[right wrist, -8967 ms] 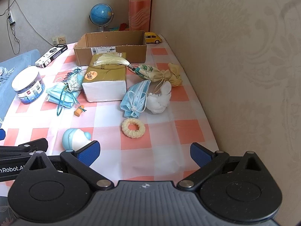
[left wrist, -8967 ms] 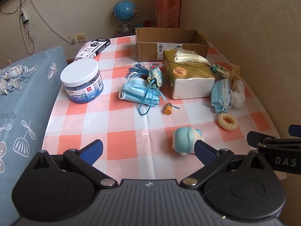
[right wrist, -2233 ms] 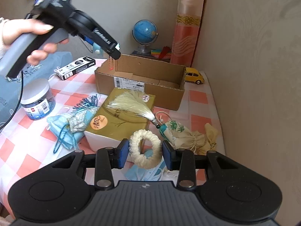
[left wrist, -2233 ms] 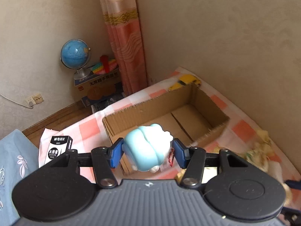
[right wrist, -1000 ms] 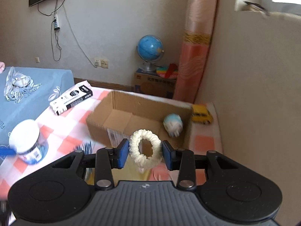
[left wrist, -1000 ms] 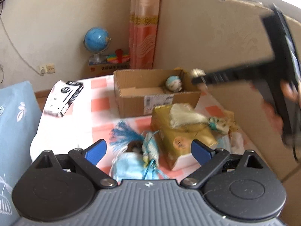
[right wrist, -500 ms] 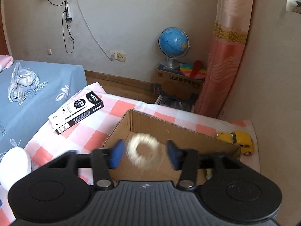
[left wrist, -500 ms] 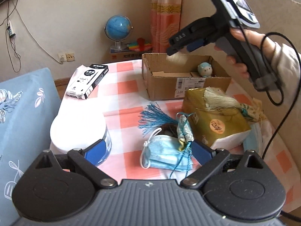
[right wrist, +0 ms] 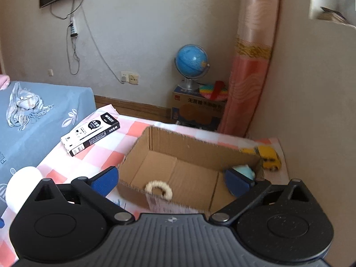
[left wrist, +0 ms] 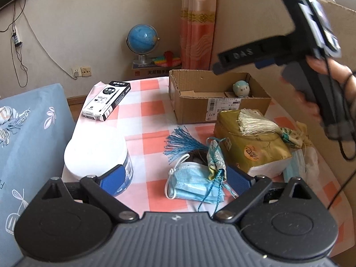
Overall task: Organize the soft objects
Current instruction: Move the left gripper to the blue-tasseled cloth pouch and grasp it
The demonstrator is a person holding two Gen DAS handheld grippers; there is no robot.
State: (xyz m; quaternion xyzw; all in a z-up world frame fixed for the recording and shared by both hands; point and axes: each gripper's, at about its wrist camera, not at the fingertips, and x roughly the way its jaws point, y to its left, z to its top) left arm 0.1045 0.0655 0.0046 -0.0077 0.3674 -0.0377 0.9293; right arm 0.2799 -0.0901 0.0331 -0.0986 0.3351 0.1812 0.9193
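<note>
— While held over the cardboard box (right wrist: 169,155), right gripper (right wrist: 170,179): jaws apart, bare?
— Yes. Cream hair tie (right wrist: 158,188) and blue plush toy (left wrist: 241,89) inside. Left gripper (left wrist: 175,178): spread, bare, above face mask (left wrist: 191,187).

We see the cream scrunchie (right wrist: 158,188) lying inside the cardboard box (right wrist: 193,149) at its near wall, the blue plush toy (left wrist: 241,89) upright in its right corner.

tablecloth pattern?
Pink-orange and white checks on the tablecloth, clearest in the left wrist view.
</note>
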